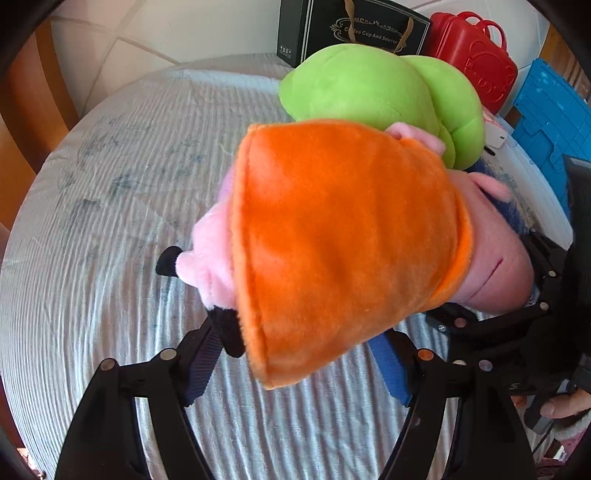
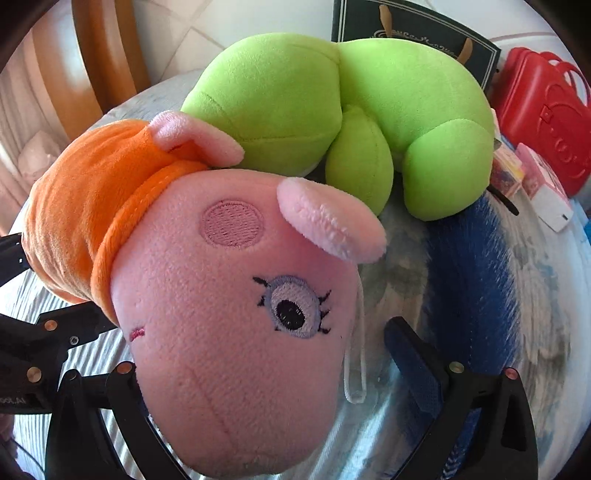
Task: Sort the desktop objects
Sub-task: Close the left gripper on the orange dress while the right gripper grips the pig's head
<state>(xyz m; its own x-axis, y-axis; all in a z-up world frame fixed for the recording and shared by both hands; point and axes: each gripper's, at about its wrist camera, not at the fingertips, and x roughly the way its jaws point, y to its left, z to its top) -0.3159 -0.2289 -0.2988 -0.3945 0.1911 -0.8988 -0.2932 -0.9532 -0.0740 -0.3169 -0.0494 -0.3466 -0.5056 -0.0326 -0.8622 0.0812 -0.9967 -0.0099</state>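
Two claws are working over one pink pig plush (image 2: 229, 314), which is lying on its side on the cloth-covered desk (image 1: 92, 206) and is serving here as the landmark for everything else. The left claw (image 1: 295, 365) is standing with its jaws apart on either side of the hem of the plush's orange dress (image 1: 332, 240); the blue pads are showing clear of the fabric, with the plush's black foot just beside the left-hand pad, so nothing is being squeezed. The right claw (image 2: 280, 398) is straddling the plush's head: its right-hand blue pad is standing apart from the cheek, while the other finger is sitting hidden behind the head (so whether it is pressing the plush cannot be told). In the left wrist view that right claw is appearing at the plush's head end, with a person's fingers (image 1: 561, 406) wrapping its handle. Touching the plush's back and ears, a lime-green plush (image 2: 332, 110) is lying curled on the far side of it. Beyond that, further from the pig, a dark gift box (image 1: 354, 29) printed with "Cup And Saucer" is standing upright, with a red plastic case (image 2: 546, 122) just beside it. A blue furry item (image 2: 476, 288) is lying next to the pig's head, and small pink and white boxes (image 2: 535, 184) are sitting between that and the red case.
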